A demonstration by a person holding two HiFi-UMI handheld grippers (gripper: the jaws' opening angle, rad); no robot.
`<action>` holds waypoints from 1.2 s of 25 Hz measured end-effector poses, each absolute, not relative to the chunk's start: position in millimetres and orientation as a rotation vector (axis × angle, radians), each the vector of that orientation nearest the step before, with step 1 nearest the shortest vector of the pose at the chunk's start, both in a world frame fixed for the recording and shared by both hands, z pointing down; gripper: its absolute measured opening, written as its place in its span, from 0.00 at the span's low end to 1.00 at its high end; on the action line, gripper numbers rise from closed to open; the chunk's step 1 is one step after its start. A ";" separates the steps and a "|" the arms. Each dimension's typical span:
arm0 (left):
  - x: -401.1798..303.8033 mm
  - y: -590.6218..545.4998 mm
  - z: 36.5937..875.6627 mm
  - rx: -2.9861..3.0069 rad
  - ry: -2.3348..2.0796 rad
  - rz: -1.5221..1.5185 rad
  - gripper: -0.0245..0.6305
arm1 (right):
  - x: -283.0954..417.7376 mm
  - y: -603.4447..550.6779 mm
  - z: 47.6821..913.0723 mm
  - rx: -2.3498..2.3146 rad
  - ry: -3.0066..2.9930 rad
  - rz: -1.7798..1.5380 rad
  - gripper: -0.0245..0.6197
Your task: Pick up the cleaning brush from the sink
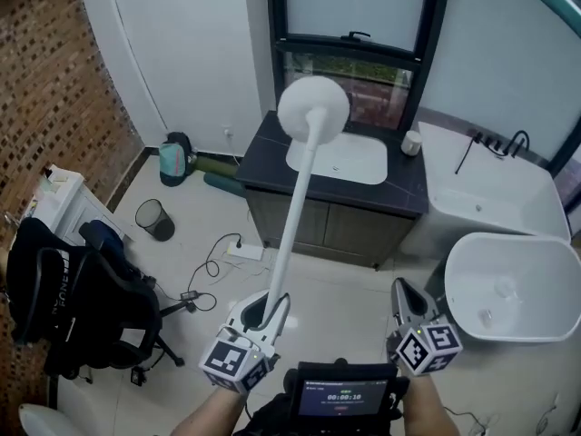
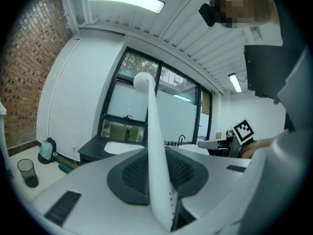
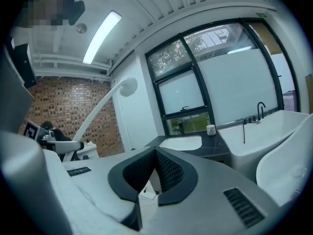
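Note:
The cleaning brush (image 1: 292, 216) is a long white handle with a round white head, held up in the air in front of me. My left gripper (image 1: 266, 314) is shut on the handle's lower end, and the handle (image 2: 157, 160) runs up between the dark pads toward the head (image 2: 144, 82). In the head view the brush head overlaps the white sink (image 1: 363, 166), which is set in a dark countertop below the window. My right gripper (image 1: 406, 300) hangs to the right with its jaws shut and nothing in them (image 3: 155, 153). From there the brush (image 3: 100, 109) shows at the left.
A white bathtub (image 1: 495, 198) with a black tap stands at the right, with a white oval basin (image 1: 508, 284) in front of it. A small cup (image 1: 411, 142) sits on the countertop. A black office chair (image 1: 82, 302), a bin (image 1: 155, 218) and floor cables (image 1: 213, 262) lie to the left.

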State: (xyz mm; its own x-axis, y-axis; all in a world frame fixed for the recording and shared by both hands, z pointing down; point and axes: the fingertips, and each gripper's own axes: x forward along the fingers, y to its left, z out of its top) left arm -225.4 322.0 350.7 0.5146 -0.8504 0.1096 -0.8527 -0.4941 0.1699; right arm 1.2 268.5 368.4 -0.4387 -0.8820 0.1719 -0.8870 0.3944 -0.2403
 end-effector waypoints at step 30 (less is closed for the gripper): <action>-162.9 389.5 338.1 2.468 -1.485 -0.069 0.17 | 67.3 352.7 329.5 1.696 -2.680 0.400 0.03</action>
State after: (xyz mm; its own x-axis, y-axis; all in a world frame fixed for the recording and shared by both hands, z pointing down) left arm -162.9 389.5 338.1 0.4764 -0.8744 0.0923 -0.8621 -0.4439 0.2446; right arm 67.3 352.7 329.5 -0.4361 -0.8957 0.0865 -0.8820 0.4063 -0.2387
